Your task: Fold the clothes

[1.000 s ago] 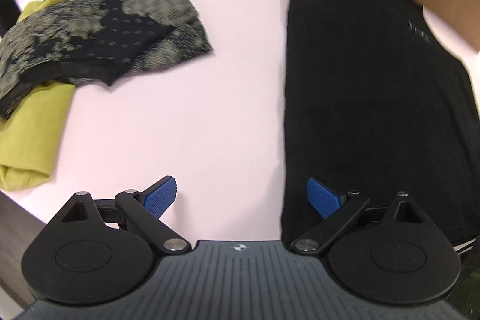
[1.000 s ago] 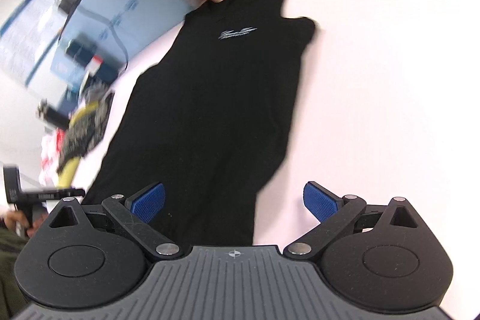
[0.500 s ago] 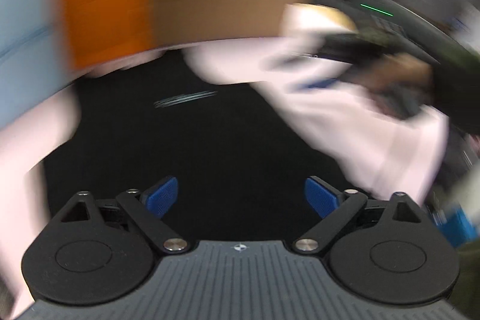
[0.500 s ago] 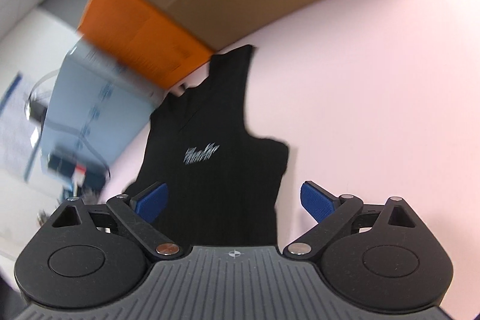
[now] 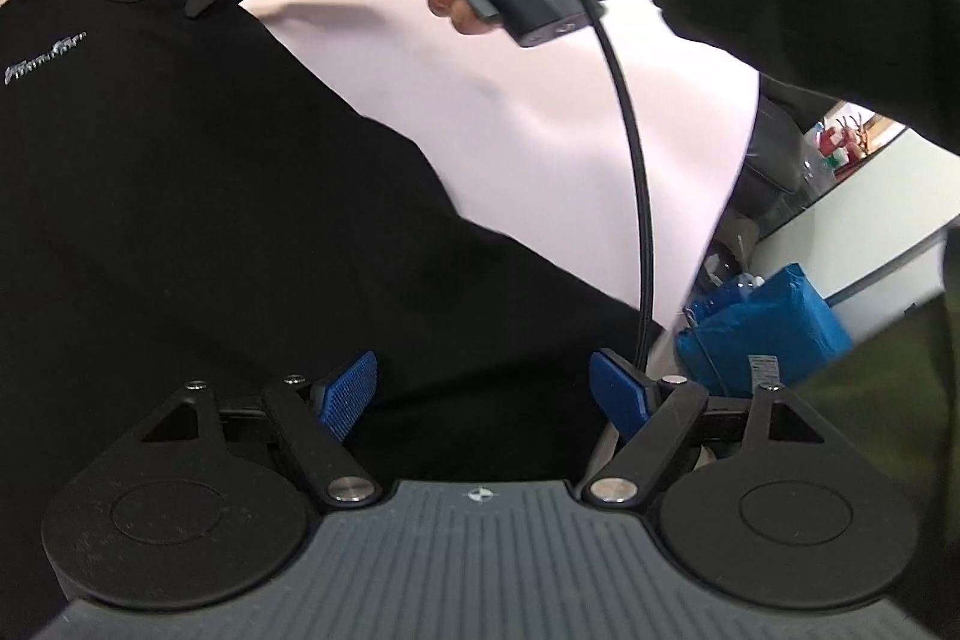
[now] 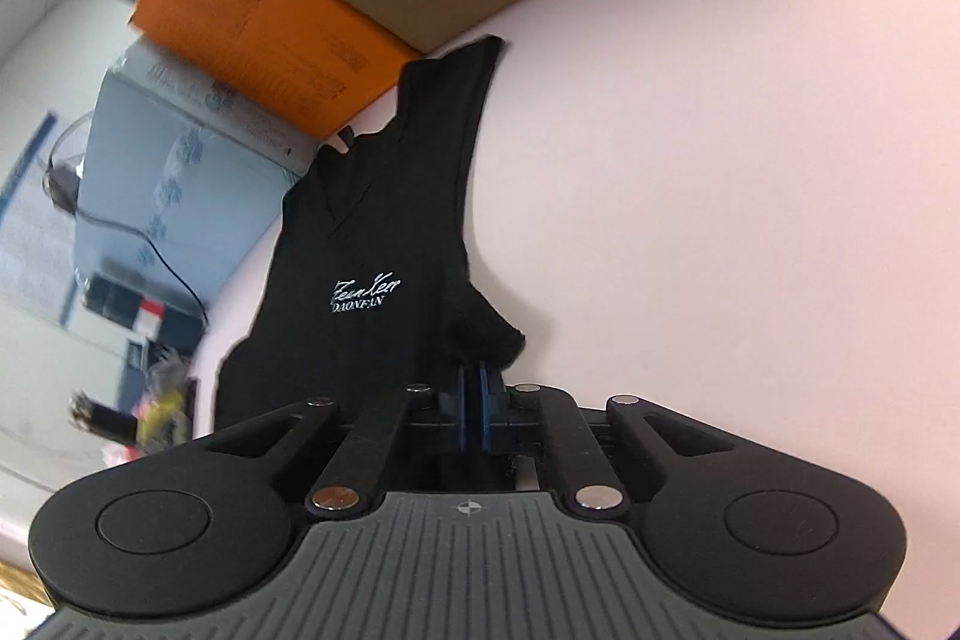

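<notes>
Pinching the black vest (image 6: 384,244) on the pink table (image 6: 720,196).
The right hand-held gripper (image 6: 474,394) had clamped the vest's armhole edge; the left hand-held gripper (image 5: 483,391) was closing over the vest's hem, its pads not yet pressing the cloth.

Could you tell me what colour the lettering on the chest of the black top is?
White, on the black top; it reads clearest in the right wrist view.
</notes>
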